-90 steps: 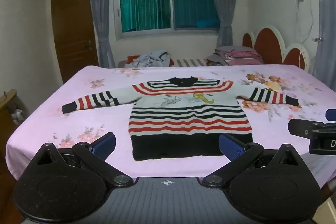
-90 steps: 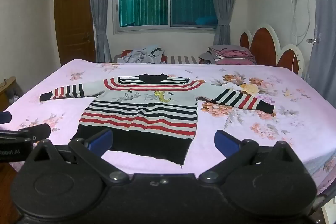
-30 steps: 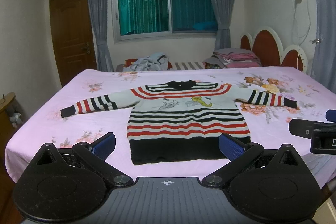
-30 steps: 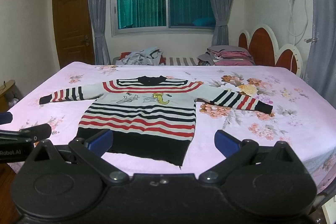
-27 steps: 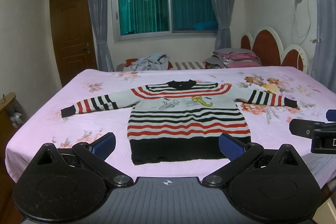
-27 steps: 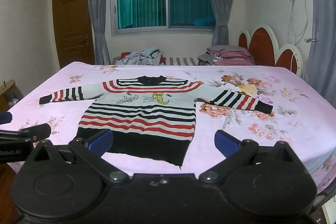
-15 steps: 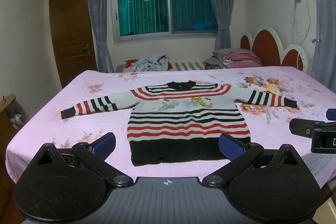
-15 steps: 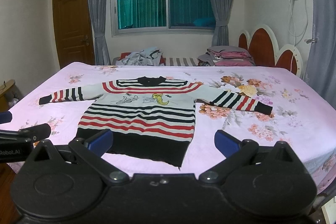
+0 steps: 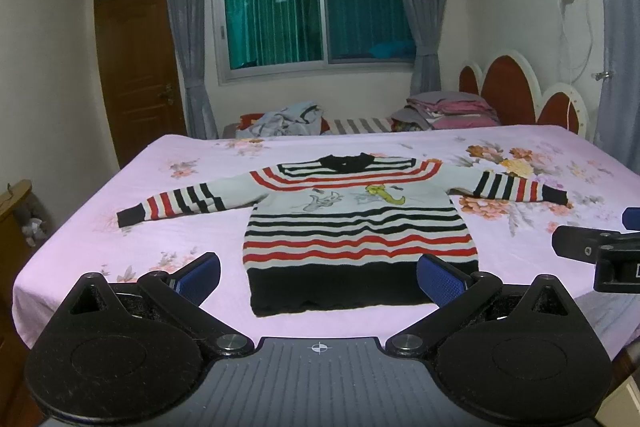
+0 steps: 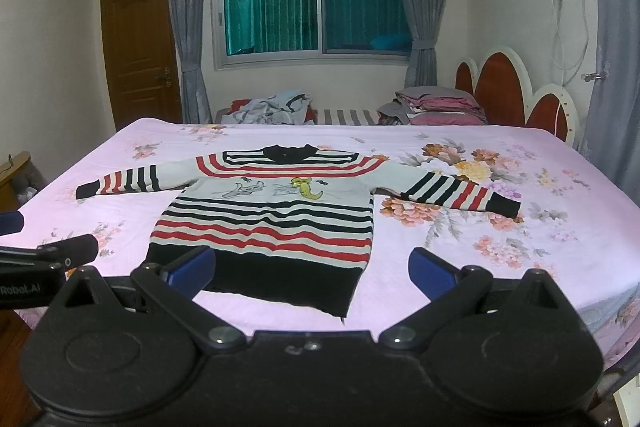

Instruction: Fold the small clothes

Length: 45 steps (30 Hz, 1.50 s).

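On the pink bed (image 9: pixel 120 227) the striped sweater (image 9: pixel 356 223) lies flat. Left gripper (image 9: pixel 318 277) and right gripper (image 10: pixel 310 269) gape empty; each should pinch a sleeve cuff cleanly.

Sweater (image 9: pixel 356 223) flat on bed (image 9: pixel 160 227)
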Each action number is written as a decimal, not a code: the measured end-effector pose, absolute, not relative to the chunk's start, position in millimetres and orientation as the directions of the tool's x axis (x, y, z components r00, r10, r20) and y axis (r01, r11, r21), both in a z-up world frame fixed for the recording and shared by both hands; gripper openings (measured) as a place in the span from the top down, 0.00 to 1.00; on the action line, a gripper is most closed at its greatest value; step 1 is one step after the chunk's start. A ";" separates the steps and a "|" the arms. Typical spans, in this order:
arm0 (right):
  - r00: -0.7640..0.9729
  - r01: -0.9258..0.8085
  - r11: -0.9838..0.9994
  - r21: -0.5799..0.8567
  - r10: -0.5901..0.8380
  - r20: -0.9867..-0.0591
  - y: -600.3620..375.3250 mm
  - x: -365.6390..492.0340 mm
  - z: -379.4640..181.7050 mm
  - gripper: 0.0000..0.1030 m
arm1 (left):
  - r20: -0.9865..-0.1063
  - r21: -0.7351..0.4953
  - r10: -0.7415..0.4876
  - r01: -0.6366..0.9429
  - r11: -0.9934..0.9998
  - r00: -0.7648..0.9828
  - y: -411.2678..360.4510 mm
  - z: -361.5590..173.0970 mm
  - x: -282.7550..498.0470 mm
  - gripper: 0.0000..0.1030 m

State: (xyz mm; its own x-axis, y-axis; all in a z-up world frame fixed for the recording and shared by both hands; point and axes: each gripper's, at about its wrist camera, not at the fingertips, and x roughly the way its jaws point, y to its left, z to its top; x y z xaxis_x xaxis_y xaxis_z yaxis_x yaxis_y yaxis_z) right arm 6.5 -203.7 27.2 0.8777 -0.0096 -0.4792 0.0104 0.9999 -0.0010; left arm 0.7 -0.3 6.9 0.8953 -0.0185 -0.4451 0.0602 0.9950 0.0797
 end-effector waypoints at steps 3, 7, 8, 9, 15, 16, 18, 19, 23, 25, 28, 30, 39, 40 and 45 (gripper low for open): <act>0.876 0.015 1.000 0.000 -0.013 -0.483 -202.6 7.7 25.4 0.00 | -0.448 0.083 -0.019 0.063 0.995 0.894 -1.5 5.8 1.5 0.00; 0.876 0.016 1.000 0.007 -0.010 -0.482 -204.7 7.6 24.3 0.00 | -0.449 0.084 -0.022 0.067 0.994 0.893 -2.3 5.6 3.1 0.00; 0.877 0.015 1.000 0.010 -0.008 -0.481 -205.3 8.1 23.6 0.00 | -0.449 0.082 -0.024 0.069 0.994 0.893 -2.2 5.5 4.3 0.00; 0.877 0.016 1.000 0.014 -0.007 -0.480 -206.0 9.1 22.7 0.00 | -0.451 0.079 -0.029 0.072 0.994 0.892 -1.8 5.3 5.8 0.00; 0.874 0.030 0.998 0.053 -0.001 -0.485 -219.0 20.4 16.6 0.00 | -0.468 0.042 -0.088 0.121 0.992 0.879 -3.3 -1.3 18.1 0.00; 0.871 0.030 0.997 0.066 0.007 -0.492 -222.0 24.7 15.1 0.00 | -0.477 0.043 -0.077 0.111 0.993 0.875 -4.5 -4.4 22.1 0.00; 0.864 0.037 0.996 0.077 0.006 -0.504 -226.1 33.5 11.3 0.00 | -0.504 0.020 -0.101 0.129 0.991 0.858 -5.8 -11.0 32.4 0.00; 0.864 0.044 0.996 0.079 0.002 -0.503 -227.6 36.6 10.5 0.00 | -0.513 0.005 -0.109 0.130 0.992 0.852 -5.6 -14.4 38.3 0.00; 0.871 0.102 0.992 0.079 -0.050 -0.490 -235.7 54.1 8.4 0.00 | -0.502 0.013 -0.097 0.120 0.993 0.859 -8.2 -23.7 60.5 0.00; 0.872 0.125 0.988 0.093 -0.065 -0.485 -242.0 65.3 7.4 0.00 | -0.491 0.009 -0.113 0.135 0.991 0.864 -10.7 -25.0 73.5 0.00; 0.867 0.155 0.983 0.099 -0.087 -0.491 -250.6 86.5 3.6 0.00 | -0.486 -0.065 -0.182 0.172 0.983 0.855 -9.4 -26.0 100.2 0.00; 0.865 0.172 0.980 0.104 -0.100 -0.492 -255.6 101.3 1.6 0.00 | -0.467 -0.069 -0.199 0.189 0.980 0.862 -10.9 -25.3 116.1 0.00; 0.898 0.270 0.945 0.186 -0.177 -0.403 -269.7 152.2 12.2 0.21 | -0.458 0.009 -0.169 0.194 0.981 0.873 -7.5 -1.4 197.2 0.00; 0.898 0.285 0.940 0.188 -0.193 -0.395 -270.5 158.3 11.4 0.25 | -0.460 0.007 -0.169 0.194 0.981 0.872 -4.2 -3.3 205.5 0.00; 0.882 0.331 0.922 0.198 -0.229 -0.411 -279.9 179.0 3.6 0.40 | -0.446 -0.027 -0.173 0.181 0.983 0.878 6.2 -17.9 232.4 0.00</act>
State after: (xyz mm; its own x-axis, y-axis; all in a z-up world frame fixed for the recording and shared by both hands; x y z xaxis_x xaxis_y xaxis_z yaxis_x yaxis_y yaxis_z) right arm 179.0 -279.9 3.6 0.8825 -0.2285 -0.4111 0.3313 0.9224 0.1984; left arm 232.4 6.2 -17.9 0.8782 -0.1734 -0.4458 0.1806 0.9832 -0.0266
